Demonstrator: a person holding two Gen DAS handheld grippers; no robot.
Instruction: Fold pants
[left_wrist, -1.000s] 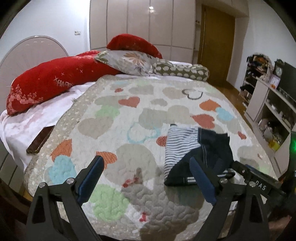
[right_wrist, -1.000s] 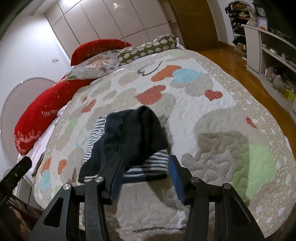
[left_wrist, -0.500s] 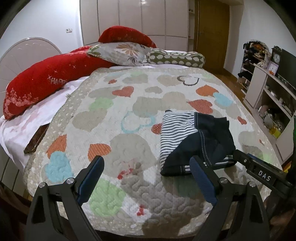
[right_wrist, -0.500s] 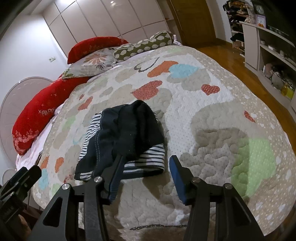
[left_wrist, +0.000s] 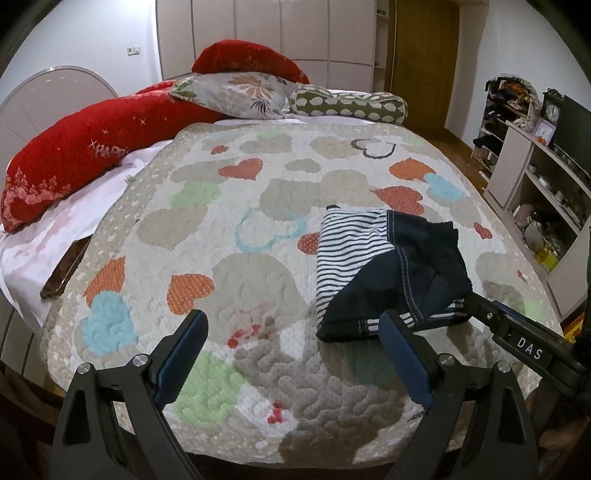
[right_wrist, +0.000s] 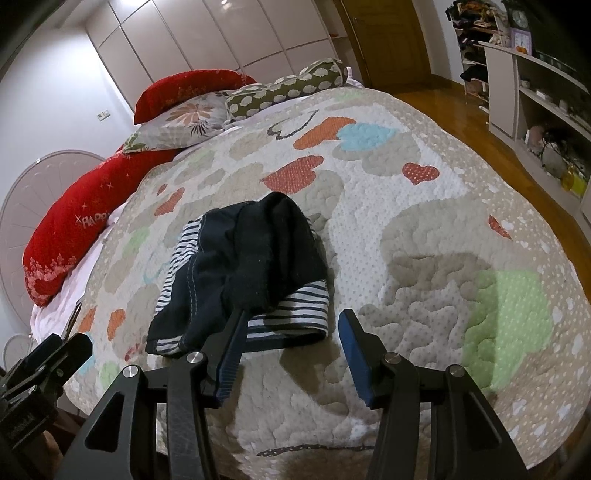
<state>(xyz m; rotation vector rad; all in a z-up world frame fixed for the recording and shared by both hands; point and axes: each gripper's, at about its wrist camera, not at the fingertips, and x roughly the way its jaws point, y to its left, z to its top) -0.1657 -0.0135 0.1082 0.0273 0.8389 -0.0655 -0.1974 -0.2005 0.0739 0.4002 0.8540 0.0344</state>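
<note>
Navy-and-striped pants (right_wrist: 243, 273) sit bunched, half-folded near the bed's (right_wrist: 424, 206) front edge; our left claw (left_wrist: 291, 354) and right claw (right_wrist: 291, 350) are both released, so tidying's left.

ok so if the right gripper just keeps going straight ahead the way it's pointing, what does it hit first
Most likely the near edge of the crumpled navy and white striped pants, lying just beyond the open right gripper on the heart-patterned quilt. Its left finger already overlaps them in this view; depth is unclear.
</note>
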